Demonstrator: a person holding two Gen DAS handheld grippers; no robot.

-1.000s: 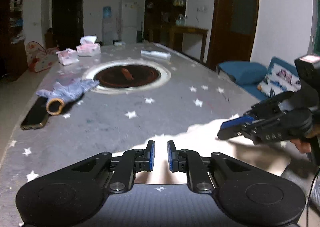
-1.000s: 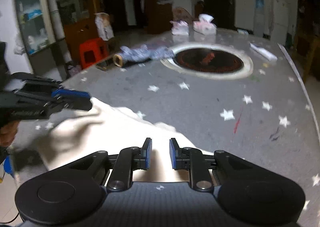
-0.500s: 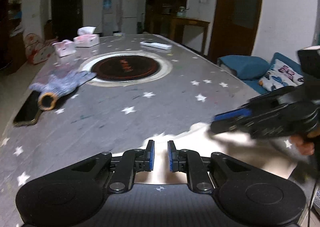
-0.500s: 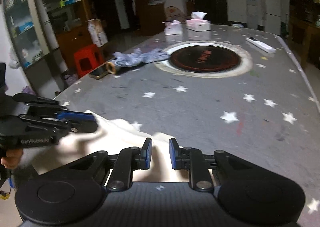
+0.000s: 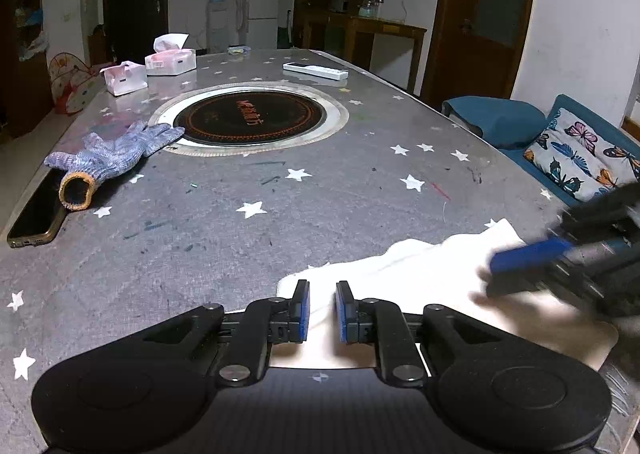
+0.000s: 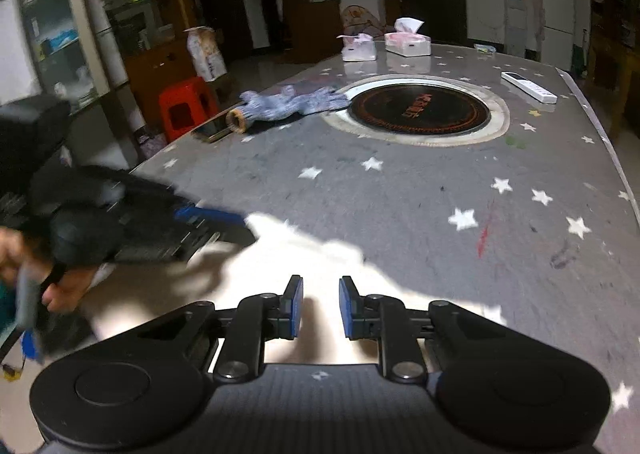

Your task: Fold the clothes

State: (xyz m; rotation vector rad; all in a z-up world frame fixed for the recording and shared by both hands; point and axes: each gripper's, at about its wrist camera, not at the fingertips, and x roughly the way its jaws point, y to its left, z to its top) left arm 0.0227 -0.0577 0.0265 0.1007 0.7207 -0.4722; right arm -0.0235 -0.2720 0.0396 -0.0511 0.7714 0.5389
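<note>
Left to right across the near edge of the star-patterned table (image 5: 248, 246).

Far left, well clear of the work: dark phone (image 5: 38, 213) at the table edge, knit glove (image 5: 108, 157) touching it, reaching toward the round inset burner (image 5: 250, 115). Two tissue boxes (image 5: 170, 61) and a remote (image 5: 315, 71) at the far end. None in the way.

Left gripper (image 5: 322, 308): blue pads a narrow gap apart, nothing pinched between them as far as visible. Poised over the left end of the white garment (image 5: 404, 270), which lies rumpled along the near table edge, brightly lit, seams hard to read.

Right gripper (image 6: 320, 304): same narrow gap, no cloth visibly clamped, hanging above the garment's (image 6: 304, 254) middle-right part. Blurred in the left view.

Step in hand, by judgement: settling on grab points before a fold.

To do well:
- Open wider before descending; present gap likely too tight to swallow a cloth edge.
- Pick matching corners or hem ends, one per tool, not bunched middle fabric.
- Pinch a single layer edge, low against the table.
- Lift both together, keep tension even, avoid dragging cloth off the near edge.
- Flatten rumples before creasing.
</note>
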